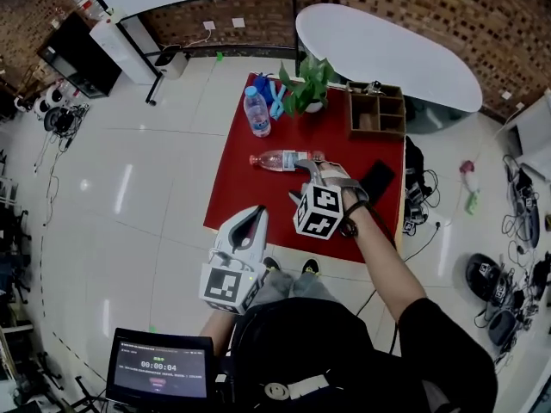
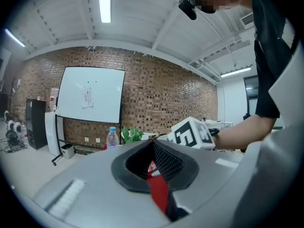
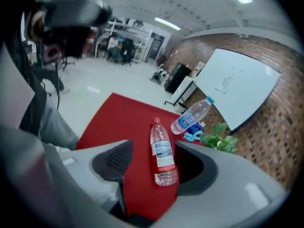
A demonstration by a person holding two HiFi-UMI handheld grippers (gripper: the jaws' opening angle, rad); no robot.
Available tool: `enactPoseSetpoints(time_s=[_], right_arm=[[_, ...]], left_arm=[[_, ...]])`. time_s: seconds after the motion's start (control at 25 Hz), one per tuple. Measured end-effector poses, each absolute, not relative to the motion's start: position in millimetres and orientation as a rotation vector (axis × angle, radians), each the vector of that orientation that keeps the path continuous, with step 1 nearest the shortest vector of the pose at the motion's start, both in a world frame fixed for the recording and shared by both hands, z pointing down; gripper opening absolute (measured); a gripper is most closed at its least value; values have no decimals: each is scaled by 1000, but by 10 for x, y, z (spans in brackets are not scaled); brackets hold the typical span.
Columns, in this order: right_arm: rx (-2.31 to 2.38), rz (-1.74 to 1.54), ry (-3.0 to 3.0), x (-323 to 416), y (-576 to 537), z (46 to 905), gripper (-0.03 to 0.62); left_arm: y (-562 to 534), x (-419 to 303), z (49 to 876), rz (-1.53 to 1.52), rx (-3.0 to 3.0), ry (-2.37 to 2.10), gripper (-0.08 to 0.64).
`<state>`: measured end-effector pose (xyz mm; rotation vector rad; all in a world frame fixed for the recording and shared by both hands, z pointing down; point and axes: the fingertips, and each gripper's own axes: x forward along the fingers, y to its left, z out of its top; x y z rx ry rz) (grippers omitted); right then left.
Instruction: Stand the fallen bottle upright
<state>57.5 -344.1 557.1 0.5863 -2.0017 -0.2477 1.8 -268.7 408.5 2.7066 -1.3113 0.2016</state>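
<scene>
Red cloth covers the table (image 1: 250, 188), set on white floor tiles (image 1: 129, 188) before brick walls. The fallen bottle (image 1: 280, 159) lies on its side mid-table, red cap toward the left edge; its blue-and-white label is too small to read. The right gripper (image 1: 312, 170) has its jaws wide apart around the bottle's base end. The left gripper (image 2: 153, 140), jaws closed and empty, hangs off the near edge. An upright bottle (image 1: 256, 112) stands behind. A screen (image 1: 161, 368) reads 00:00:04.
</scene>
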Motion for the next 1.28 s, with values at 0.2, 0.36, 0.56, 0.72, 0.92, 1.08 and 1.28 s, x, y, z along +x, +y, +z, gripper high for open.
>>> enactPoseSetpoints(time_s=[0.2,0.36,0.56,0.72,0.92,1.08,1.28], right_arm=[[413,-294,-1746,267,-4120,6372,285],[379,-268,-1602,238,-4382,6854,285],[497,-237,-1721,219,-4440,6593,284],[801,73,-2048,416,-4378,5810,282],[1028,425,-2277,851,-4260,5478,281],[1023,466,-2275,913,-4115,5660,280],[1046,557,-2354,924,-3975,5602,281]], left_arm=[[-2818,-302,4071,206,2678,-1380,5],[-2881,-575,4068,216,2656,-1422,5],[-3096,-712,4015,201,2636,-1421,5],[-3243,-578,3942,151,2681,-1363,5],[-3475,-217,3915,141,2736,-1259,5],[-3531,-29,3921,128,2779,-1194,5],[-3537,-20,3929,138,2777,-1211,5]])
